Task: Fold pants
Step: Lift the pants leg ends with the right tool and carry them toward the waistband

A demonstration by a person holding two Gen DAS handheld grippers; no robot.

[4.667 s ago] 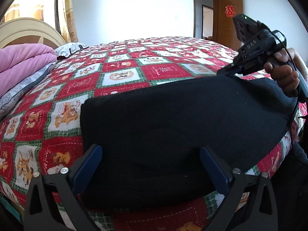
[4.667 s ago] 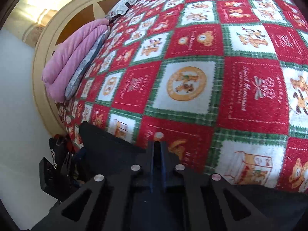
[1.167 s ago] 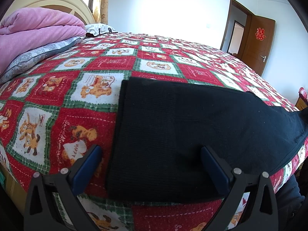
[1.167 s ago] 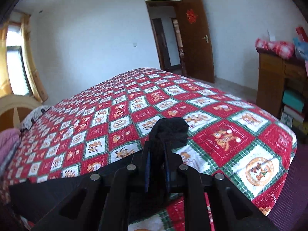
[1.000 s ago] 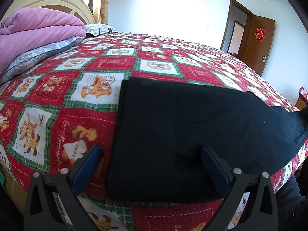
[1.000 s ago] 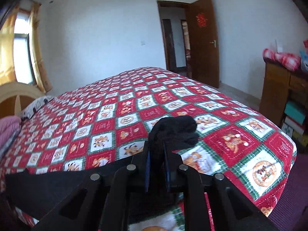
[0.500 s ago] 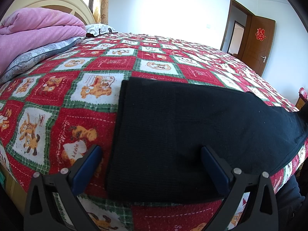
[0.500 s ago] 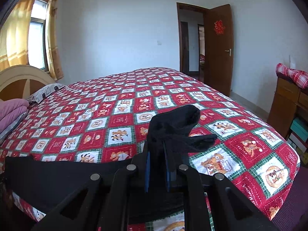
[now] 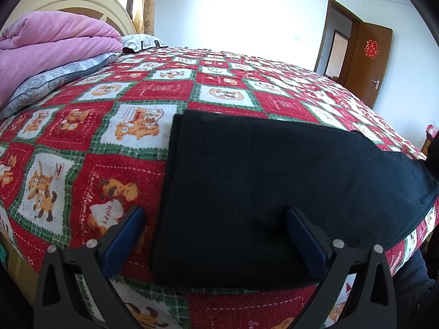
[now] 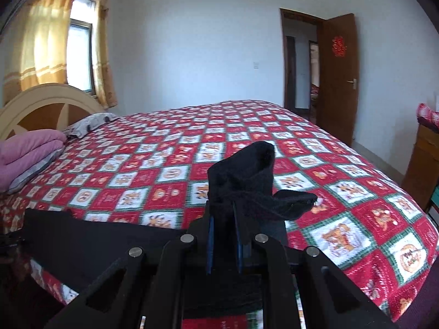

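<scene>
Black pants (image 9: 274,181): flat on the bed's quilt (image 9: 131,96) near its front edge. Left gripper (image 9: 216,235): wide, empty, over the pants. Right gripper (image 10: 223,235): narrow, clamped on 1 lifted end.

We are reading "HAPPY" on a red square of the quilt (image 9: 109,213), and a red double-happiness sign on the door (image 9: 371,49).
</scene>
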